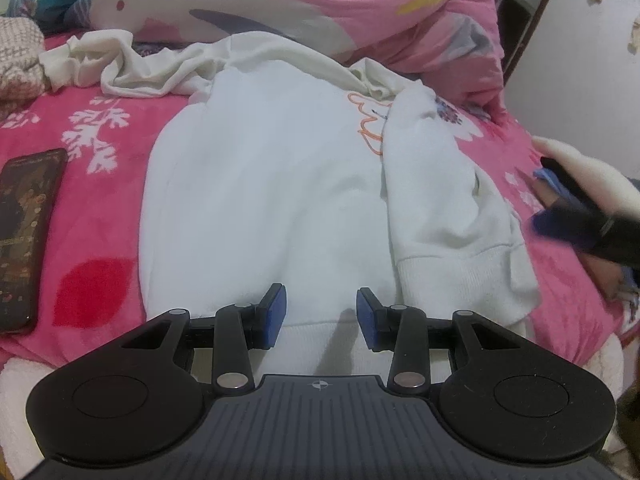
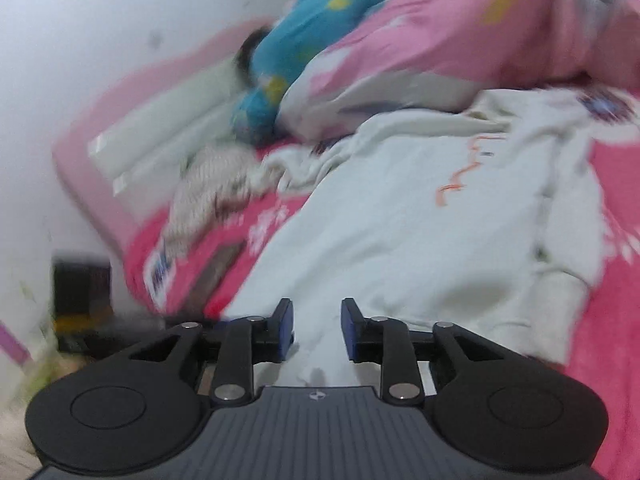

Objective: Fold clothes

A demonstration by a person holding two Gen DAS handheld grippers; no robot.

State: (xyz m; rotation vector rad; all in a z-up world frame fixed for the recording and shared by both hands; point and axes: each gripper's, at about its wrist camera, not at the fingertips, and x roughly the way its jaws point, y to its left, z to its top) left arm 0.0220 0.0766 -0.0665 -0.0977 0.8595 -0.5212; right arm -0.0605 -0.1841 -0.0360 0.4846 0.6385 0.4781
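A white sweatshirt [image 1: 280, 184] with an orange print lies flat on the pink bedspread [image 1: 100, 184], its right sleeve [image 1: 444, 200] folded in over the body. My left gripper [image 1: 321, 316] hovers over the ribbed hem with its blue pads apart and nothing pinched. My right gripper [image 1: 548, 204] shows blurred at the right edge, beside the folded sleeve, held by a hand in a fluffy white sleeve. In the blurred right wrist view the right gripper [image 2: 317, 328] stands open over the sweatshirt [image 2: 400, 232] near its hem, with fabric below the gap.
A dark phone [image 1: 24, 236] lies on the bedspread left of the sweatshirt. A crumpled cream garment [image 1: 132, 64] and a knitted piece [image 1: 18, 56] sit at the back left. A bunched pink quilt [image 1: 320, 0] fills the back. A blue cushion [image 2: 312, 32] lies by the wall.
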